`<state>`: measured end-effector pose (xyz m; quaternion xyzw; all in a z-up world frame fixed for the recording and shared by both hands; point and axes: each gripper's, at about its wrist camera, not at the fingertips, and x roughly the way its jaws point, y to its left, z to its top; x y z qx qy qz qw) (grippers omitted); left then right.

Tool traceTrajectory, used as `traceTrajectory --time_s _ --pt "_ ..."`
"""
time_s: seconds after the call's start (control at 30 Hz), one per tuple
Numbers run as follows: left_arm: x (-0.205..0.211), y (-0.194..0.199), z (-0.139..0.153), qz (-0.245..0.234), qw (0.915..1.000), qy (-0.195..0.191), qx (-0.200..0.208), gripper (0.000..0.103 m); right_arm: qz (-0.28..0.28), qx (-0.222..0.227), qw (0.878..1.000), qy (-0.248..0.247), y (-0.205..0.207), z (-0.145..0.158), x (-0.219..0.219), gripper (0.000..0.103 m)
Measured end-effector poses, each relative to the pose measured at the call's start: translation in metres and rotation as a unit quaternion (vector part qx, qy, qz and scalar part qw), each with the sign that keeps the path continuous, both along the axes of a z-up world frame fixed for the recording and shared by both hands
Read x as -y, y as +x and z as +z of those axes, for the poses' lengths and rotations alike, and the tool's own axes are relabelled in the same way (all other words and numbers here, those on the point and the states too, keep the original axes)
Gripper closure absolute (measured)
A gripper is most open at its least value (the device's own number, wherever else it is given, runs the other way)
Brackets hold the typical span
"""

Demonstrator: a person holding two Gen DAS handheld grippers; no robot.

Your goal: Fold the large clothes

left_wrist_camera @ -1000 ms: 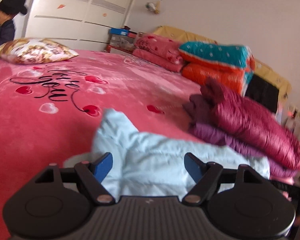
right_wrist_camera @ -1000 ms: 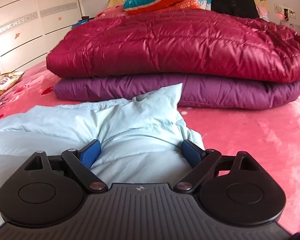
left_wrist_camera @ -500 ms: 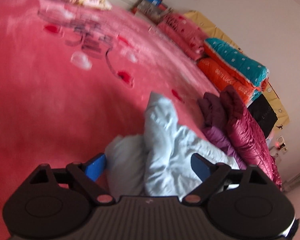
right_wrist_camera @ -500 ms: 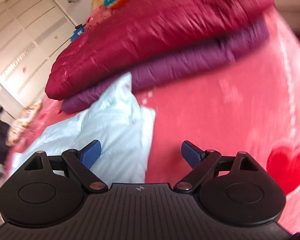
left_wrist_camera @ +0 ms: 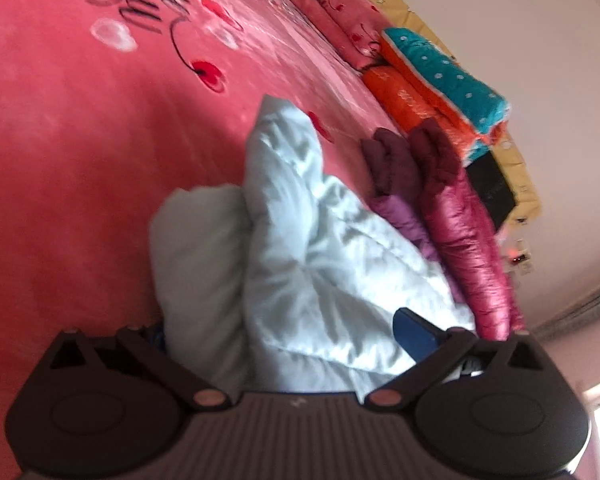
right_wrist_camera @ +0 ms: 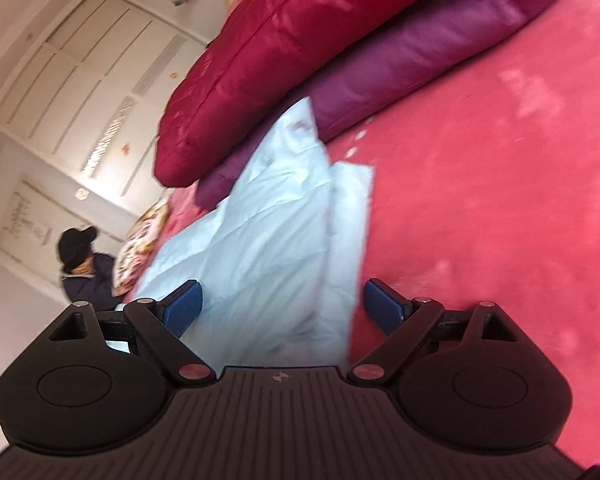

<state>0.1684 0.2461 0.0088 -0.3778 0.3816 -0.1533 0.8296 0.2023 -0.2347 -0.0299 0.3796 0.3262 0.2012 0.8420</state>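
bed cover (left_wrist_camera: 60,128): pink, heart-printed, lying spread under everything | quilts (left_wrist_camera: 440,76): teal and orange, sitting stacked by wall | pink blanket (left_wrist_camera: 340,12): lying folded beside quilts | wardrobe (right_wrist_camera: 80,92): white, standing behind bed | person (right_wrist_camera: 82,264): dark cap, sitting at bed edge | patterned pillow (right_wrist_camera: 140,248): resting just beside person

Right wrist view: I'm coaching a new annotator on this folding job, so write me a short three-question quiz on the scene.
1. True or false: the crimson puffer jacket lies stacked on the purple puffer jacket.
2. The right gripper is: A) shut on the light blue padded jacket; B) open; C) out of view.
3. Fill in: the pink bedspread is printed with red ____.
Key: 1 true; 2 B; 3 hearts.
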Motion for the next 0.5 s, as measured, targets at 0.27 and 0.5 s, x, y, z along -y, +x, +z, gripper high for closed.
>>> traceTrajectory --time_s 0.27,0.5 --pt "0.002 0.004 -0.007 -0.016 0.9984 -0.054 -0.004 0.002 0.051 -0.009 0.997 0.048 0.013 0.001 -0.012 0.0" --pt "0.007 0.004 -0.007 -0.025 0.9983 -0.053 -0.006 0.002 0.042 -0.019 0.996 0.073 0.01 0.003 -0.02 0.0"
